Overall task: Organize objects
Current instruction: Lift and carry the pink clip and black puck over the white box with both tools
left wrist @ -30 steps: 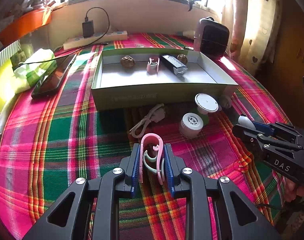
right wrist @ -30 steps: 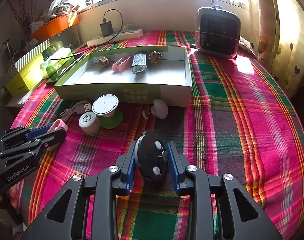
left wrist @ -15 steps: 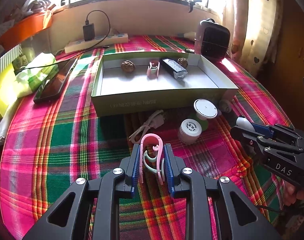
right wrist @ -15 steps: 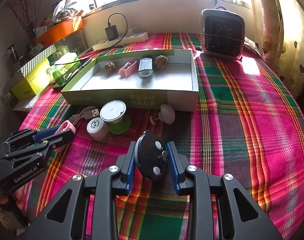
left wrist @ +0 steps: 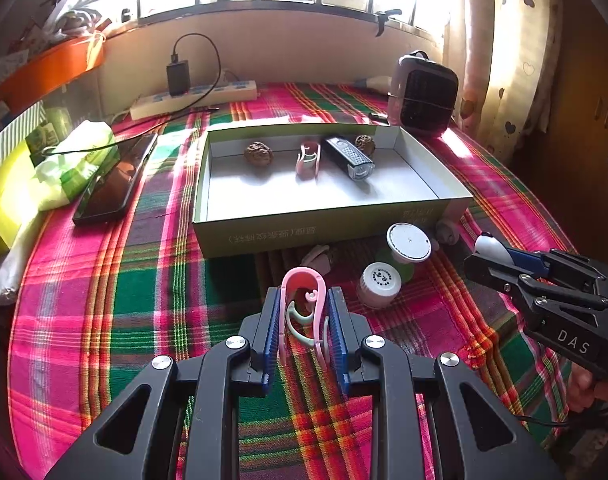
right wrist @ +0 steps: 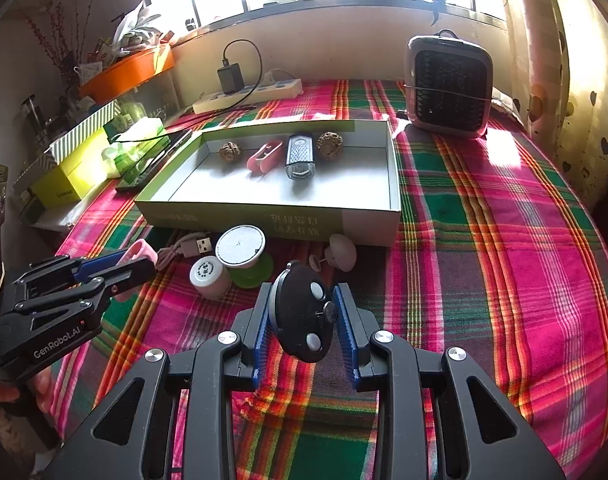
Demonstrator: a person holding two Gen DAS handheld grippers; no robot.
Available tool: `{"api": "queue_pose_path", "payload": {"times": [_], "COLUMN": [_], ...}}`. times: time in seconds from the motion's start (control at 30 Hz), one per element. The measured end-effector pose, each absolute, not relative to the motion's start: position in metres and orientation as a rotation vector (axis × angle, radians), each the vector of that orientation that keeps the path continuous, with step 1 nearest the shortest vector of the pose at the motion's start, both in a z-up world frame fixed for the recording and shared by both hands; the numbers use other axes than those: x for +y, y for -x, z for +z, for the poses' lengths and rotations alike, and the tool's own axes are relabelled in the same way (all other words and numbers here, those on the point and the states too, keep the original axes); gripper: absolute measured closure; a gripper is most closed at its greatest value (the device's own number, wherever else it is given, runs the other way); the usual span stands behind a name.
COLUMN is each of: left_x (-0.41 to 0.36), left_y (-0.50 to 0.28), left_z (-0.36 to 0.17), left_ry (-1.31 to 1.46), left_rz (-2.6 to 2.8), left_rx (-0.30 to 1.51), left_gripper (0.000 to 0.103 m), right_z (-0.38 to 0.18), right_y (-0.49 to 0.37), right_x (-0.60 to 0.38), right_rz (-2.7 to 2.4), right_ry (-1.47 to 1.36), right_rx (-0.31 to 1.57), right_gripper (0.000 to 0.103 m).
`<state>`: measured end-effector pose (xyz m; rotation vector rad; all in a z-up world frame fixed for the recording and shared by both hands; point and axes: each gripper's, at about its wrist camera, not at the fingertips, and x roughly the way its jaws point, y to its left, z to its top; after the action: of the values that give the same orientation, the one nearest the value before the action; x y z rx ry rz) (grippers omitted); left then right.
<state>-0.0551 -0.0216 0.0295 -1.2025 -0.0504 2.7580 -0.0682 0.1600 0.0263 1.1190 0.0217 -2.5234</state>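
We clamp the pink clip in our left gripper and the black disc in our right gripper, both raised to carry into the open box.

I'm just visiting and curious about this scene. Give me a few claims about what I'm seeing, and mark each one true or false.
1. The left gripper holds a pink clip. True.
2. The right gripper is empty. False: it clamps a black round object.
3. The box holds four items. True.
4. The phone lies inside the box. False: it lies beside it on the cloth.
5. The heater stands on the window sill. False: it stands on the cloth.
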Motion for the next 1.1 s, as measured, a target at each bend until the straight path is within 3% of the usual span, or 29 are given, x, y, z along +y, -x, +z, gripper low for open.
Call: {"api": "queue_pose_path", "payload": {"times": [1.1], "left_x": [-0.035], "left_y": [0.114], "left_z": [0.056], "left_ry": [1.152], "left_rz": [2.793], "left_rx": [-0.023], "left_gripper": [0.082], "right_z": [0.055], "right_y": [0.130], "right_x": [0.153], "right_rz": [-2.558], "right_ry": [-1.057], "right_rx": [0.057], "right_gripper": [0.072]}}
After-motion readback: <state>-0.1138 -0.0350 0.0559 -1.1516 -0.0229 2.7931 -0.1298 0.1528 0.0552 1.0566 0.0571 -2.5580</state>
